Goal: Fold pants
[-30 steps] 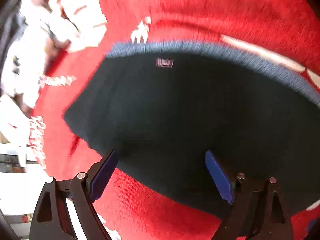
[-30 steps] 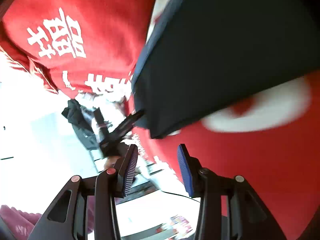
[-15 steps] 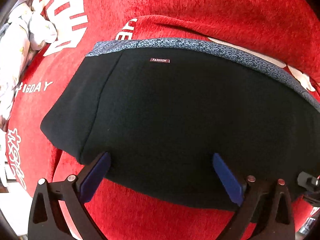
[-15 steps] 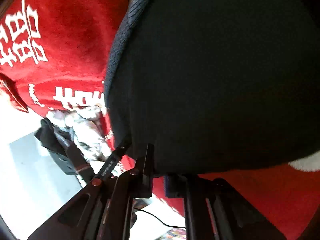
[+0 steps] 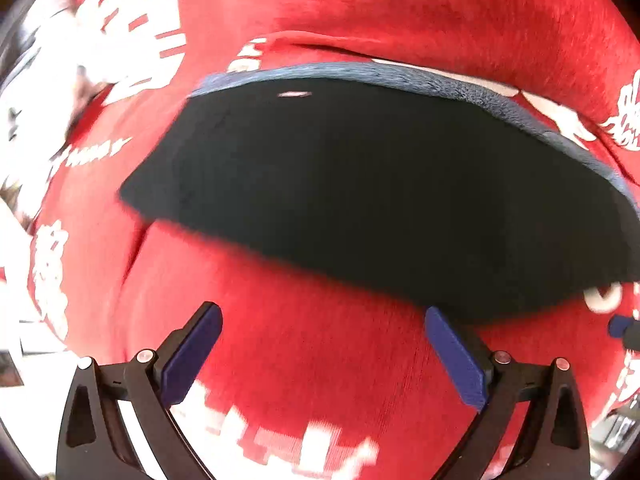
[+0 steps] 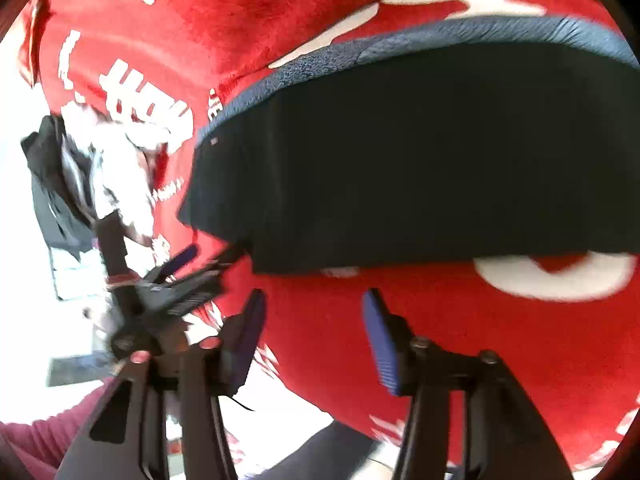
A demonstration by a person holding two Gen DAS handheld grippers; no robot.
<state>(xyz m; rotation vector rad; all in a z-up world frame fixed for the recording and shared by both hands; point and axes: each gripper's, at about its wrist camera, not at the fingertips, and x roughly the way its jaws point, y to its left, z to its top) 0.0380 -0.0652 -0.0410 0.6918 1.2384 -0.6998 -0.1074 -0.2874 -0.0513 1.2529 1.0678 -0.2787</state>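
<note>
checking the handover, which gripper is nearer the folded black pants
Left, narrowly. Left gripper, open, one finger overlaps the pants edge. Right gripper, open, sits back over the red cloth.

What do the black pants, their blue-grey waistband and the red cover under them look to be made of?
Black pants: seemingly a smooth, matte knit or woven cloth; it lies flat with no sheen.
Waistband: speckled blue-grey, looks like ribbed elastic knit, judging by its fine lines.
Red cover: fuzzy, plush-looking pile, probably fleece or velvet, with white printed characters.
Fibre content cannot be told.
</note>
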